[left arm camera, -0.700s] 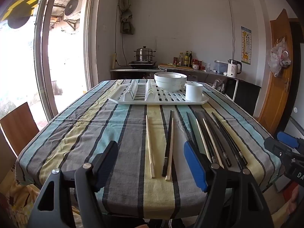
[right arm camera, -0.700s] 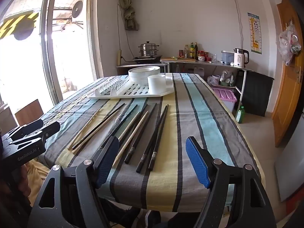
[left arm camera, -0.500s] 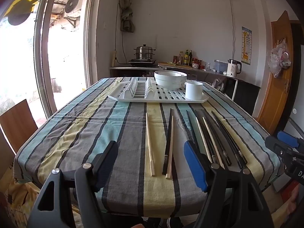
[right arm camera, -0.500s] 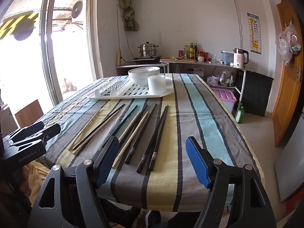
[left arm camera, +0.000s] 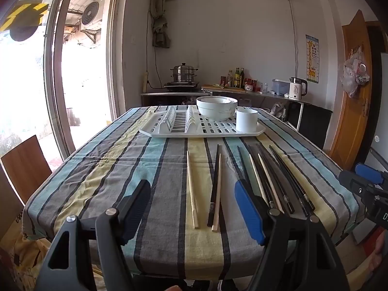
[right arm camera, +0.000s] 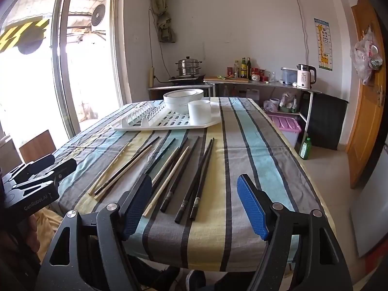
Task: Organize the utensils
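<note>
Several chopsticks lie loose on the striped tablecloth (left arm camera: 101,169): light wooden ones (left arm camera: 191,189) and black ones (left arm camera: 286,181), also in the right wrist view (right arm camera: 201,169). A white drying rack (left arm camera: 201,128) at the far end holds stacked white bowls (left arm camera: 215,106) and a white cup (left arm camera: 246,120). My left gripper (left arm camera: 194,208) is open and empty, above the near table edge before the wooden chopsticks. My right gripper (right arm camera: 194,206) is open and empty, above the near ends of the black chopsticks (right arm camera: 184,206).
A wooden chair back (left arm camera: 24,165) stands at the table's left. A counter (left arm camera: 218,92) with a steamer pot, bottles and kettle runs along the back wall. A pink bin (right arm camera: 286,123) and a green bottle (right arm camera: 306,148) sit on the floor at right. The door (right arm camera: 368,97) is far right.
Both grippers have shifted slightly; the left wrist view has tilted a little, with the table sitting lower in frame. Both stay open. The chopsticks have not moved.
</note>
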Motion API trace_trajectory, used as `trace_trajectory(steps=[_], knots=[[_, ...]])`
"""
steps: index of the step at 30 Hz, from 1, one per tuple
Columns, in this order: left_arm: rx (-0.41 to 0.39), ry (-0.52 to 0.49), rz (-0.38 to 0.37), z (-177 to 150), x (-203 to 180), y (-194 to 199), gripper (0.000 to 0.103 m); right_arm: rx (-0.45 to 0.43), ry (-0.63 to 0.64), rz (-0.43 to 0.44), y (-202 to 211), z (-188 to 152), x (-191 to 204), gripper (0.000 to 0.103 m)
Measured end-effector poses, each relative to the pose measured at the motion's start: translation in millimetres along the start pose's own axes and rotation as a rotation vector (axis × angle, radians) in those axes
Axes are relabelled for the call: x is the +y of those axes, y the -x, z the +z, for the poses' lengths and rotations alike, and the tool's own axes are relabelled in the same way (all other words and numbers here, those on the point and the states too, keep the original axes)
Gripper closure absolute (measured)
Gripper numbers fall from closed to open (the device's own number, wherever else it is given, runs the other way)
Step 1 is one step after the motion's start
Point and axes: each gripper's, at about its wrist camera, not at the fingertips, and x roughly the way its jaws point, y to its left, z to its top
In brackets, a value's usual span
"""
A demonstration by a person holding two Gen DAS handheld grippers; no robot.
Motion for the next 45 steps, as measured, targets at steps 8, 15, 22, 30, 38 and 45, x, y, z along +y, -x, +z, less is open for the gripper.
trace_trajectory(steps=[8, 15, 22, 30, 38, 45], knots=[[0.008, 0.001, -0.003, -0.3, 1.1, -0.9, 0.029, 0.004, 0.004, -0.002, 0.1, 0.5, 1.3, 0.030], [0.005, 0.000, -0.003, -0.3, 0.9, -0.6, 0.029, 0.002, 0.004, 0.000, 0.3, 1.1, 1.9, 0.030], [0.005, 0.001, -0.005, -0.1, 1.1, -0.5, 0.029, 0.001, 0.004, 0.001, 0.4, 1.3, 2.8, 0.030], [0.005, 0.002, -0.008, 1.0, 1.0, 1.0, 0.029, 0.000, 0.006, 0.002, -0.1, 2.5, 3.9, 0.030], [0.004, 0.005, -0.008, 2.2, 2.6, 1.7, 0.029, -0.001, 0.006, 0.002, 0.1, 2.0, 4.6, 0.030], [0.004, 0.002, -0.009, 2.1, 2.4, 2.2, 0.029, -0.002, 0.004, 0.004, -0.1, 2.3, 4.6, 0.030]])
